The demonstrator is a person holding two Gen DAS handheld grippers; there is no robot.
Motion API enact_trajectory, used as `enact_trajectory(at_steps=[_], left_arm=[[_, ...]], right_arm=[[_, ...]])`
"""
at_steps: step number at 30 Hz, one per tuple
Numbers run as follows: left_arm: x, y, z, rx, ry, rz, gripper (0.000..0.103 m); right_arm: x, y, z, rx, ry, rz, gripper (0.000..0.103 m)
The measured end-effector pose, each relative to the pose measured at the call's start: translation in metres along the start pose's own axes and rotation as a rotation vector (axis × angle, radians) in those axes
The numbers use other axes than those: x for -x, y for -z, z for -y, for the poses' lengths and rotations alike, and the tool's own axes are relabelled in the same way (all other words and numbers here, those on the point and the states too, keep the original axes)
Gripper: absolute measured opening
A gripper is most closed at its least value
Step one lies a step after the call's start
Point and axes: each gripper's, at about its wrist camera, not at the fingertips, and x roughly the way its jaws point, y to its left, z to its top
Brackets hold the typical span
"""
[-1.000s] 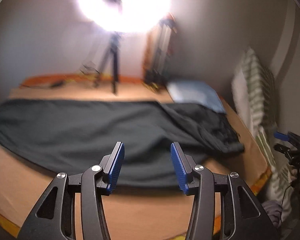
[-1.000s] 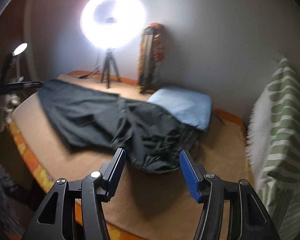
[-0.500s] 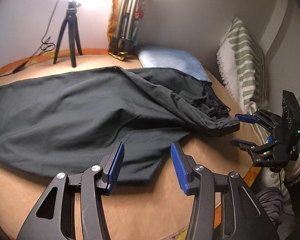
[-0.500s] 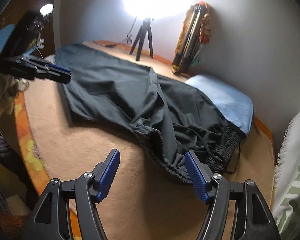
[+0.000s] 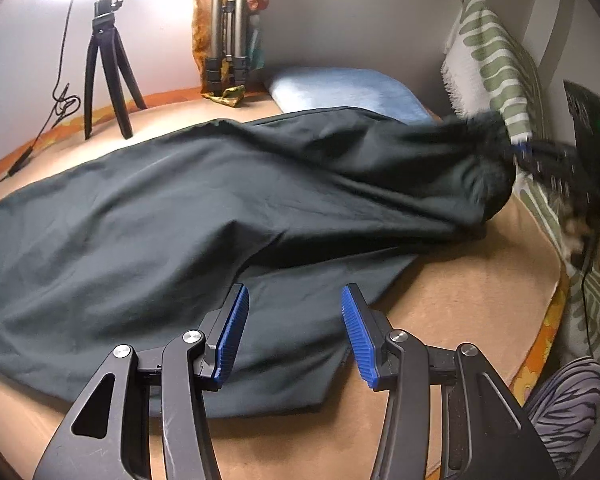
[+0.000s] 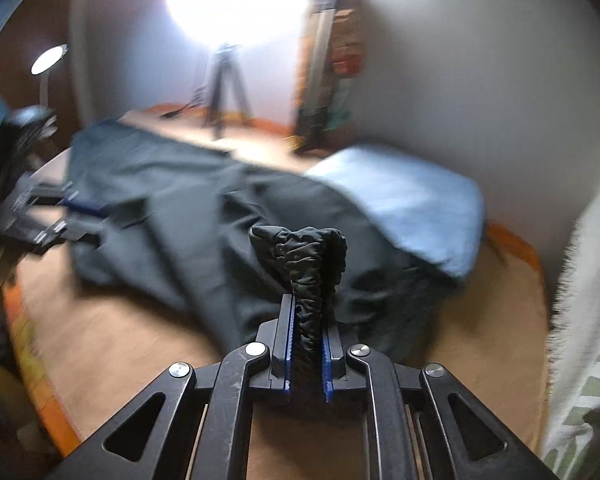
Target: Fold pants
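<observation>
R gripper [image 6: 306, 344]: jaws have just been closing and now pinch the gathered elastic waistband [image 6: 310, 268] of the dark pants [image 5: 160, 220], fabric bunched up between the pads. A moment ago they stood wide w/ nothing in them, so the grab is made. L gripper [image 5: 294, 336]: jaws about half open, empty, same gap as before, hovering just over the near leg edge, not touching. Pants lie spread across the tan bed cover [image 5: 440, 320], waist end now lifted at right. Beyond: blue pillow [image 5: 340, 88], tripod [image 5: 104, 60] by the wall. Fold can start, I judge, once L takes hold.
</observation>
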Motion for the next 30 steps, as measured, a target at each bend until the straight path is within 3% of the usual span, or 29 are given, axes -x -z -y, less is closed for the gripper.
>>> enact_trajectory(at_steps=[3, 6, 11, 15, 16, 21, 26, 30], left_arm=[[-0.003, 0.001, 0.0, -0.023, -0.025, -0.001, 0.047], [-0.005, 0.002, 0.001, -0.032, -0.024, -0.009, 0.047], [-0.003, 0.002, 0.007, -0.064, -0.029, -0.001, 0.047], [0.0, 0.005, 0.009, -0.087, -0.028, -0.002, 0.047], [0.003, 0.007, 0.011, -0.097, -0.03, 0.001, 0.047], [0.01, 0.013, 0.013, -0.128, -0.026, 0.003, 0.048], [0.009, 0.019, 0.014, -0.128, -0.013, -0.021, 0.048], [0.015, 0.024, 0.018, -0.145, -0.012, -0.018, 0.048]], right_arm=[[-0.008, -0.006, 0.041, -0.116, 0.049, 0.024, 0.008], [-0.035, -0.006, 0.07, -0.208, 0.058, -0.021, 0.008], [-0.075, -0.003, 0.084, -0.267, 0.075, -0.096, 0.011], [-0.072, 0.006, 0.106, -0.399, 0.1, -0.106, 0.043], [-0.065, 0.012, 0.111, -0.44, 0.101, -0.1, 0.046], [-0.025, 0.052, 0.111, -0.658, 0.043, -0.111, 0.069], [-0.021, 0.092, 0.094, -0.844, -0.073, -0.167, 0.072], [-0.027, 0.107, 0.086, -1.017, -0.163, -0.128, 0.072]])
